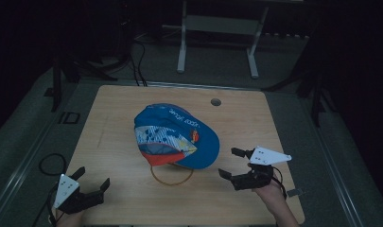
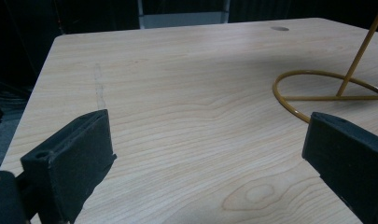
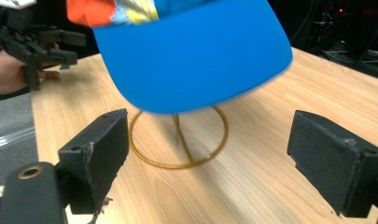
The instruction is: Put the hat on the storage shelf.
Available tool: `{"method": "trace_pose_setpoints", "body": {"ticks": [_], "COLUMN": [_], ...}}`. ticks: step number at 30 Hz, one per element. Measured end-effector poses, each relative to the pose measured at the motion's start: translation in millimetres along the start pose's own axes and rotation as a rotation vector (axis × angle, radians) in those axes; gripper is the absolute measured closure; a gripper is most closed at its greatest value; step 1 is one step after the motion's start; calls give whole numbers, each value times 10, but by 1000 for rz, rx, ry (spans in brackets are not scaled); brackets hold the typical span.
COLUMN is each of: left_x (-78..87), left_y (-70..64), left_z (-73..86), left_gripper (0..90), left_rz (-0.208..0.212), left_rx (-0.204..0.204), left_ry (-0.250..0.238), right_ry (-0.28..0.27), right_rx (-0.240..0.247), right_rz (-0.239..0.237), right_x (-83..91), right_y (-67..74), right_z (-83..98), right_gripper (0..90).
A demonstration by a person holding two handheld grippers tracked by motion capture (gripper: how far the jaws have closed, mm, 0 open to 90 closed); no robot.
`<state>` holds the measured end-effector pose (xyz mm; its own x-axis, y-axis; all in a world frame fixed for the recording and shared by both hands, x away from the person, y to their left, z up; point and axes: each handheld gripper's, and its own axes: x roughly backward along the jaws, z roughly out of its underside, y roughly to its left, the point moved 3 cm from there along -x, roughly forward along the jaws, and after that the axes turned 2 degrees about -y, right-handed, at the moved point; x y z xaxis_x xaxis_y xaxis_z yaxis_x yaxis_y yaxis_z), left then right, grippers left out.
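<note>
A blue cap [image 1: 176,135] with white, yellow and orange panels rests on a thin yellow wire stand [image 1: 172,177] in the middle of the wooden table [image 1: 113,123]. My right gripper [image 1: 228,163] sits low to the right of the cap, jaws wide apart and empty, pointing at the brim [image 3: 196,60] and the stand's ring [image 3: 177,161]. At the table's near left corner my left gripper [image 1: 92,178] is open, holding nothing. Its view takes in bare wood and part of the wire stand [image 2: 326,88]. The left gripper [image 3: 60,44] also appears far off in the right gripper view.
A small round hole [image 1: 216,101] marks the far side of the table. Beyond the table stands a white metal frame [image 1: 217,42] on a dark floor. Cables [image 1: 49,163] lie on the floor at the left.
</note>
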<state>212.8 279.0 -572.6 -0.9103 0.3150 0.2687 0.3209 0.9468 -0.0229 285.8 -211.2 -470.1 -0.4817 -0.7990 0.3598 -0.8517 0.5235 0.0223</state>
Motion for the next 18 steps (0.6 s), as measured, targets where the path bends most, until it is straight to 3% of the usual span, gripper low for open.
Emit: {"method": "trace_pose_setpoints", "body": {"ticks": [18], "left_x": [1], "left_y": [6], "left_z": [7], "left_gripper": [22], "left_rz": [4], "left_rx": [-1], "left_ry": [0], "right_ry": [68], "right_rx": [-32], "right_rz": [-39], "right_x": [-123], "right_y": [-124], "right_z": [634], "right_gripper": [131]}}
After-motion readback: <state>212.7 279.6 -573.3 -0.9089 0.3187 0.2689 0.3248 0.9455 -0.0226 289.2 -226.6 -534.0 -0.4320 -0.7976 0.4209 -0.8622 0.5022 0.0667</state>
